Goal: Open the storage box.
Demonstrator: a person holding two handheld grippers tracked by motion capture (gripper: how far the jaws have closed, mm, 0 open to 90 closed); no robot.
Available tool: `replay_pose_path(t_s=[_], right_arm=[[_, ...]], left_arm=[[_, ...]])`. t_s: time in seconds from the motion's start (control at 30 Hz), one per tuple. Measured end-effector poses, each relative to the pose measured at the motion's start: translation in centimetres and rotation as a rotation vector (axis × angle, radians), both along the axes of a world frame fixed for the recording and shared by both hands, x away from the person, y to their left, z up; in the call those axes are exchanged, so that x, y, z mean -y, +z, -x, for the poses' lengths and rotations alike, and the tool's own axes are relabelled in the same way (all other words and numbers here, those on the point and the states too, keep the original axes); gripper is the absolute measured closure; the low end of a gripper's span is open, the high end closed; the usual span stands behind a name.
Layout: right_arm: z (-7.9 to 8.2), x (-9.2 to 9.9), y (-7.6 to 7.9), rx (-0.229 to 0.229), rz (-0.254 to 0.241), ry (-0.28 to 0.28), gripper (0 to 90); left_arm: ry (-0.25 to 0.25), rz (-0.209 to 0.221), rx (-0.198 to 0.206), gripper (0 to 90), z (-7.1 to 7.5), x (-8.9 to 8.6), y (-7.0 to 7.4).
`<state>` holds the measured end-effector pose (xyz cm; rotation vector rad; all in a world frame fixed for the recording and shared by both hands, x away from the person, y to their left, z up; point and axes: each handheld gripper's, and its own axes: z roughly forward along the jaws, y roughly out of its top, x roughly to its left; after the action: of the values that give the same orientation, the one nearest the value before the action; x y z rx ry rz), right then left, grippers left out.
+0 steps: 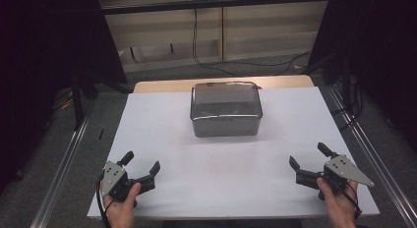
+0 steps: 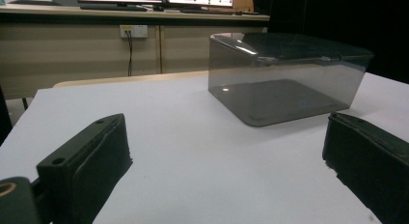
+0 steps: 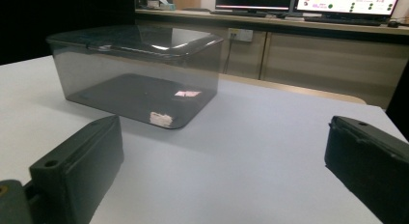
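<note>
Both tools sit low at the near edge of the white surface (image 1: 147, 125), the left tool (image 1: 143, 168) and right tool (image 1: 307, 163) each with jaws spread wide and nothing between them. Well beyond, toward the far middle, stands the smoky clear box (image 1: 225, 109), lid on, well apart from either tool. Judging by this, the work is at its start: the next move calls for reaching forward to the box. It looks empty, apart from a small pale scrap (image 3: 161, 119) at its base.
</note>
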<state>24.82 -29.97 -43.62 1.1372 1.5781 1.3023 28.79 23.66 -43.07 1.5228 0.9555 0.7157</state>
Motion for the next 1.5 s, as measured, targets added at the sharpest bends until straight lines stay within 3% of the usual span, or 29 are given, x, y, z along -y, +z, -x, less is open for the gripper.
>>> replay_pose_path(t_s=[0.17, 0.23, 0.4, 0.53, 0.63, 0.83, 0.97, 1.03, 1.13, 1.27, 1.33, 1.4, 1.5], right_arm=[[-0.1, -0.8, -0.1, -0.027, 0.009, 0.013, 0.0], [0.0, -1.3, 0.0, -0.025, 0.024, 0.03, 0.0], [-0.3, -2.4, 0.1, -0.023, 0.002, 0.054, 0.0], [-0.8, -3.0, 0.1, -0.011, 0.023, 0.071, 0.0], [-1.1, -3.5, 0.1, -0.011, 0.003, 0.114, 0.0], [-1.8, -4.9, 0.2, -0.025, -0.004, 0.135, 0.0], [-2.7, -5.9, 0.2, -0.038, -0.014, 0.167, 0.0], [-3.3, -6.0, 0.0, -0.058, -0.027, 0.175, 0.4], [-4.0, -6.3, 0.1, -0.044, -0.004, 0.167, 0.4], [-4.5, -6.9, 0.5, -0.03, -0.012, 0.185, 0.4], [-4.8, -7.7, 0.8, -0.011, 0.024, 0.199, 0.3], [-5.0, -8.3, 0.8, -0.009, 0.049, 0.199, 1.1], [-5.3, -9.0, 0.6, -0.032, 0.034, 0.21, 1.4]], left_arm=[[-0.007, -0.005, -0.009, 3.0, 0.0, -0.1, -0.1], [-0.005, -0.007, -0.008, 3.0, 0.1, 0.0, -0.1], [0.004, 0.003, -0.022, 3.7, 0.2, 0.2, -0.1], [0.006, -0.003, -0.024, 4.5, 0.2, 0.3, -0.2], [0.007, 0.007, -0.024, 4.5, 0.2, 0.4, -0.2], [-0.008, 0.013, -0.017, 4.6, 0.3, 0.4, -0.1], [-0.007, -0.003, -0.016, 4.6, 0.3, 0.5, 0.0], [0.008, 0.019, -0.011, 4.6, 0.3, 0.6, 0.2], [0.004, 0.009, -0.004, 4.6, 0.5, 0.5, 0.3], [-0.005, 0.007, -0.001, 4.5, 0.6, 0.6, 0.2], [-0.008, 0.005, -0.004, 4.6, 0.6, 0.7, 0.2], [-0.013, 0.001, -0.005, 4.6, 0.6, 0.7, 0.2], [-0.011, -0.005, -0.009, 4.6, 0.6, 0.6, 0.2]])
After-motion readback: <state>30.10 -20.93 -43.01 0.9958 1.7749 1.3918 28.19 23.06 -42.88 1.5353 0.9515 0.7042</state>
